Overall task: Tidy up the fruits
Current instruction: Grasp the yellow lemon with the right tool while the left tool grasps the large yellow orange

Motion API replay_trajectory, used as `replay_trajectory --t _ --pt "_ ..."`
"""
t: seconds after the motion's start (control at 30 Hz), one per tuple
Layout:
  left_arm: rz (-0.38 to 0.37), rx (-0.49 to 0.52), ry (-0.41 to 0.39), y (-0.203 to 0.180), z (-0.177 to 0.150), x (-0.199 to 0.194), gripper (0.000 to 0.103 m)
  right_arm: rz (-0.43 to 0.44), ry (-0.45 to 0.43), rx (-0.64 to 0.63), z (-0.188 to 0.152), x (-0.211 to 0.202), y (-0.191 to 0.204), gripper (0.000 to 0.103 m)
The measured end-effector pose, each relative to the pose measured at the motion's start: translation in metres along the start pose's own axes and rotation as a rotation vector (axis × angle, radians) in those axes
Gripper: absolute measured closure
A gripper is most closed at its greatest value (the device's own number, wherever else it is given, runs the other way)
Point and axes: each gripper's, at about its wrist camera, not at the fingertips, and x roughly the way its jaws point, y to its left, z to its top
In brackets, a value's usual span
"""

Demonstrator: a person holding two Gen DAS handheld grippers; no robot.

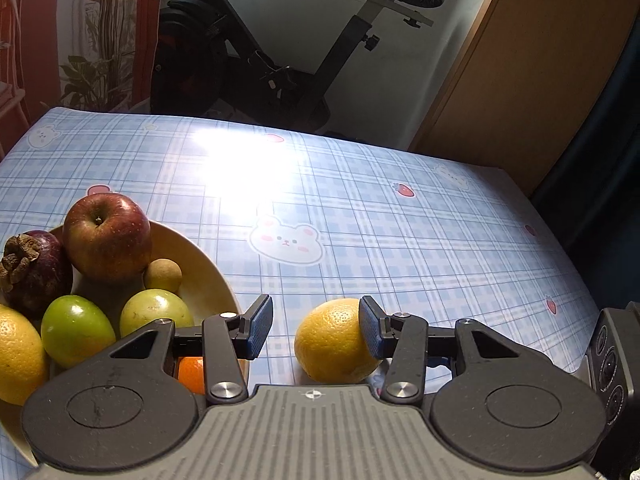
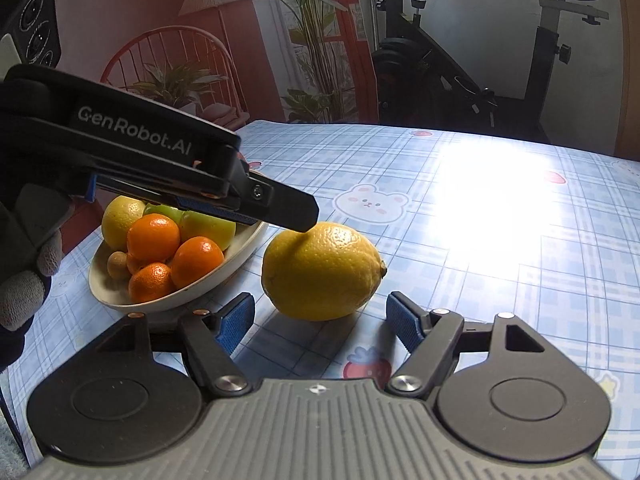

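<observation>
A yellow lemon (image 1: 334, 342) (image 2: 322, 271) lies on the checked tablecloth just right of a cream bowl (image 1: 208, 276) (image 2: 224, 276). The bowl holds a red apple (image 1: 107, 238), a mangosteen (image 1: 32, 270), green fruits (image 1: 76, 330), another lemon (image 1: 18, 356), a small brown fruit (image 1: 163, 275) and several oranges (image 2: 154, 238). My left gripper (image 1: 316, 330) is open; its right pad touches the lemon's side, its left pad is apart from it. In the right wrist view it reaches in over the lemon (image 2: 288, 208). My right gripper (image 2: 322, 322) is open and empty, just before the lemon.
The table (image 1: 360, 208) has a blue plaid cloth with bear and strawberry prints. An exercise bike (image 1: 280, 60) stands behind the far edge. A wooden cabinet (image 1: 520, 80) is at right. A chair (image 2: 176, 64) and plants stand beyond the bowl.
</observation>
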Motion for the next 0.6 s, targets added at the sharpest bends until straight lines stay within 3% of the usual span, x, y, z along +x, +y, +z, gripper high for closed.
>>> replay_trajectory --t 0.43,0.6 --pt "-0.053 -0.021 0.033 0.0008 0.0010 0.0062 0.053 -0.006 -0.016 -0.019 -0.0005 0.0057 0.0018 0.037" --pt "-0.074 0.014 0.045 -0.0046 -0.0031 0.0056 0.053 -0.005 -0.017 -0.013 -0.0015 0.0034 0.0010 0.038"
